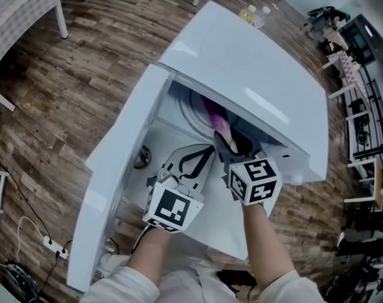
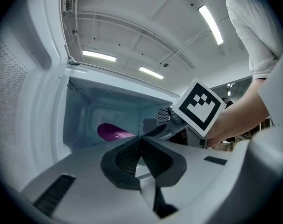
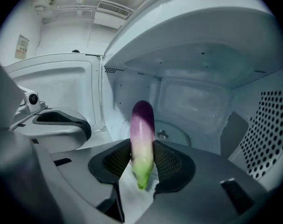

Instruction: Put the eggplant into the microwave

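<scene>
The eggplant, purple at the tip and pale green at the stem, stands upright between the pads of my right gripper, which is shut on it. In the head view the eggplant and the right gripper are at the mouth of the white microwave, with the purple end inside the cavity. The glass turntable lies just beyond it. My left gripper hovers beside the right one over the opening, its jaws meeting at the tips with nothing between them. The left gripper view shows the eggplant inside the cavity.
The microwave door hangs open to the left, close to the left gripper. A perforated wall bounds the cavity on the right. Around the microwave is wood floor, with a power strip at lower left and shelving at the right.
</scene>
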